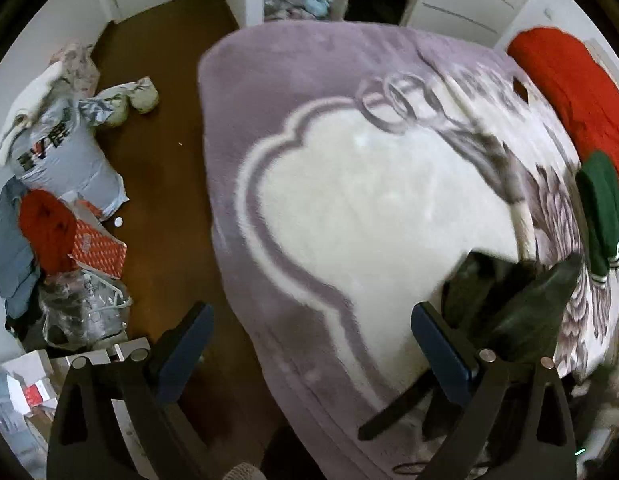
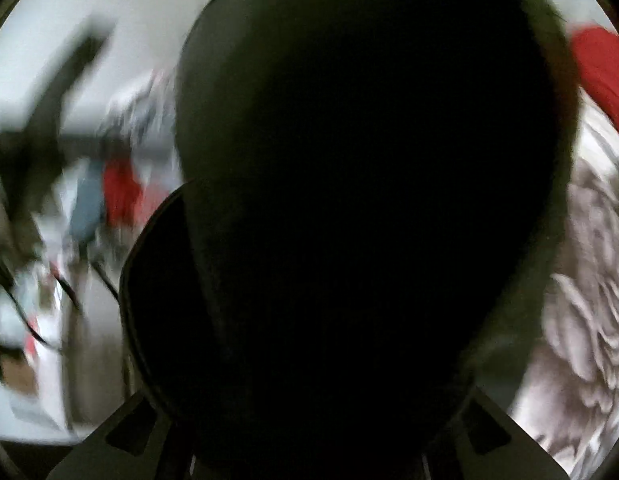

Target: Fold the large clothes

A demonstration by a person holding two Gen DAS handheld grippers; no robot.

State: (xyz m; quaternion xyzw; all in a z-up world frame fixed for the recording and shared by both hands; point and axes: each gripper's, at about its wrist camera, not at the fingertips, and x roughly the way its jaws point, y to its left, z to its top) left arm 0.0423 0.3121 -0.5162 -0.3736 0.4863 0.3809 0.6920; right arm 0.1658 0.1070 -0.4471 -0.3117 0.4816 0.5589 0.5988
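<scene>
In the left wrist view my left gripper [image 1: 309, 320] is open and empty, held above the near edge of a bed covered by a purple and white blanket [image 1: 349, 208]. A dark garment [image 1: 521, 312] hangs just right of its right finger [image 1: 441, 344]. In the right wrist view that dark garment [image 2: 361, 200] fills almost the whole frame and hides my right gripper's fingertips; only the finger bases show at the bottom. A red garment [image 1: 569, 92] and a green garment with white stripes [image 1: 601, 212] lie at the bed's right side.
Brown floor [image 1: 165, 168] lies left of the bed. A heap of bags, red cloth [image 1: 45, 228] and boxes lines the left wall. White cabinets [image 1: 461, 0] and an open shelf stand beyond the bed.
</scene>
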